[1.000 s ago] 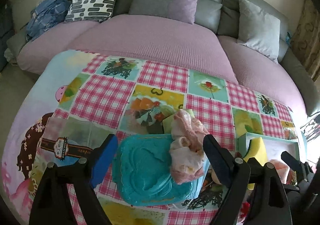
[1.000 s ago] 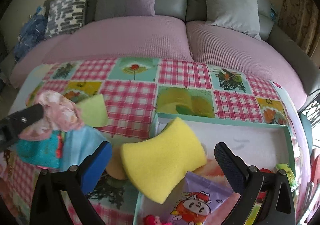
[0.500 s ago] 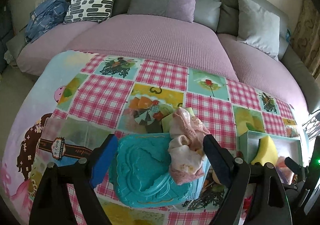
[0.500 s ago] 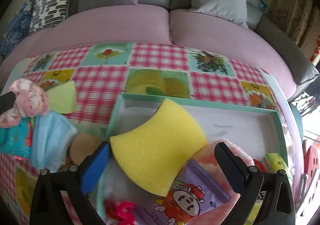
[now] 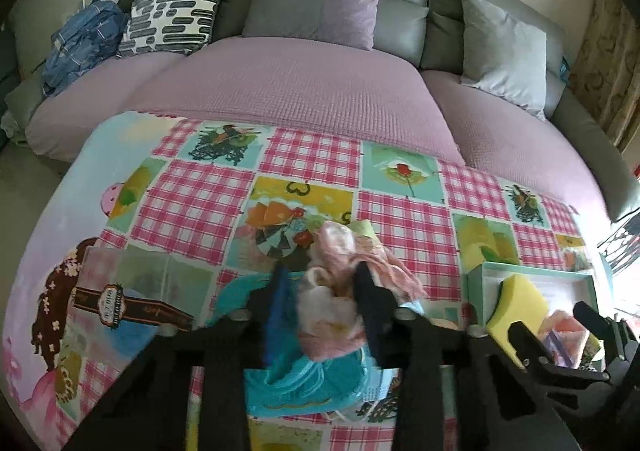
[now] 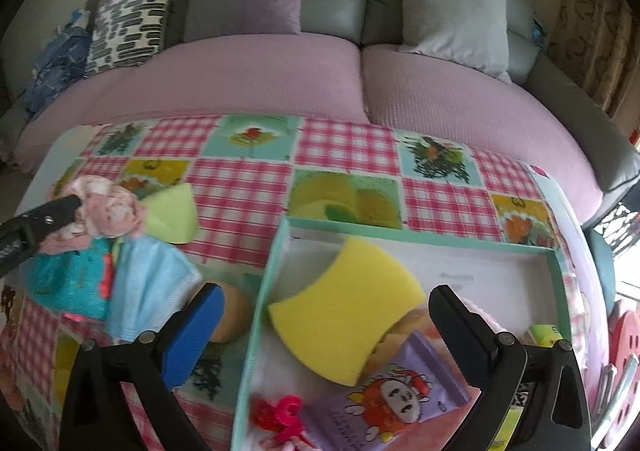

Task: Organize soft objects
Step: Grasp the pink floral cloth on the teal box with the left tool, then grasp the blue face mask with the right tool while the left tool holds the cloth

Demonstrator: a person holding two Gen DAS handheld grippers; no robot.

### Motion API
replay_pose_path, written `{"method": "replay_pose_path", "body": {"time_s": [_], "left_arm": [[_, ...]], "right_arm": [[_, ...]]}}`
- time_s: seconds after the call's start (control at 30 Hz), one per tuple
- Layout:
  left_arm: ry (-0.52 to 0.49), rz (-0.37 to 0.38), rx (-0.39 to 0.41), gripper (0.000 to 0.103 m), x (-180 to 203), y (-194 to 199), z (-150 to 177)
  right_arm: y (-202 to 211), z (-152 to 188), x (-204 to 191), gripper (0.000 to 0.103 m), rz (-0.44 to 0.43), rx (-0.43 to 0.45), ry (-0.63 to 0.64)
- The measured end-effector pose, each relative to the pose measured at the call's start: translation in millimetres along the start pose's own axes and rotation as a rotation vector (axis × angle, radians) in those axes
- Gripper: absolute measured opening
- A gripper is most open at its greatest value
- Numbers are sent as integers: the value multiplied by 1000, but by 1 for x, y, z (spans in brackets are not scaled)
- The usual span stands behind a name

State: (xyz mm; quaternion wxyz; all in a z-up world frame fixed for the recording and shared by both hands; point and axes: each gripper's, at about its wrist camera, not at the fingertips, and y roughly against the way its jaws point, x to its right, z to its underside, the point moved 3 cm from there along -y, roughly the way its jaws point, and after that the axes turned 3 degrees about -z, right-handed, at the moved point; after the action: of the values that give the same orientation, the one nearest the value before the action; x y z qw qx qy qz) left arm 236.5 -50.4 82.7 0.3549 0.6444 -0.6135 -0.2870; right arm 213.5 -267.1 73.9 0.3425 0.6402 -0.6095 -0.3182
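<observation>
Left wrist view: the left gripper (image 5: 320,293) points down at the table with the pink-checked patchwork tablecloth (image 5: 200,203), and its jaws are closing around a crumpled pale pink cloth bundle (image 5: 340,291), which sits between the two fingers and bulges out above and below them. The bundle lies on top of a turquoise embossed soft pouch (image 5: 308,379), with a pale green sponge wedge (image 5: 362,229) peeking out just behind it. Far right, a shallow mint-green cardboard box (image 5: 478,283) holds a yellow curved foam sponge (image 5: 516,305); the right gripper (image 5: 556,325) shows there as dark fingers near the box. Behind the table runs a grey sofa with a mauve seat cover (image 5: 304,91).

Right wrist view: the right gripper (image 6: 324,327) hovers over the box (image 6: 420,233) with its fingers spread wide and nothing pinched between them. The yellow sponge (image 6: 348,315) lies inside the box between and beyond the fingers, resting partly on a purple cartoon-printed sachet (image 6: 396,399); a bright pink plastic clip (image 6: 280,413) lies at the near end. Left of the box, on the tablecloth (image 6: 248,191), one finger of the left gripper (image 6: 40,223) presses against the pink bundle (image 6: 110,211), which touches the green wedge (image 6: 172,215). Below them lie the turquoise pouch (image 6: 68,279) and a light blue folded cloth (image 6: 148,283), with a round tan puff (image 6: 232,315) just beside the box wall.
</observation>
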Motion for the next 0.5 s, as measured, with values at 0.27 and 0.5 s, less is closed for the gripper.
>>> {"method": "replay_pose_path", "body": {"time_s": [0.27, 0.5], "left_arm": [[4, 30, 35, 13, 0, 12, -1], [32, 45, 86, 12, -10, 32, -3]], "right_arm": [[-1, 2, -19, 103, -97, -3, 21], [-3, 5, -36, 98, -161, -20, 45]]}}
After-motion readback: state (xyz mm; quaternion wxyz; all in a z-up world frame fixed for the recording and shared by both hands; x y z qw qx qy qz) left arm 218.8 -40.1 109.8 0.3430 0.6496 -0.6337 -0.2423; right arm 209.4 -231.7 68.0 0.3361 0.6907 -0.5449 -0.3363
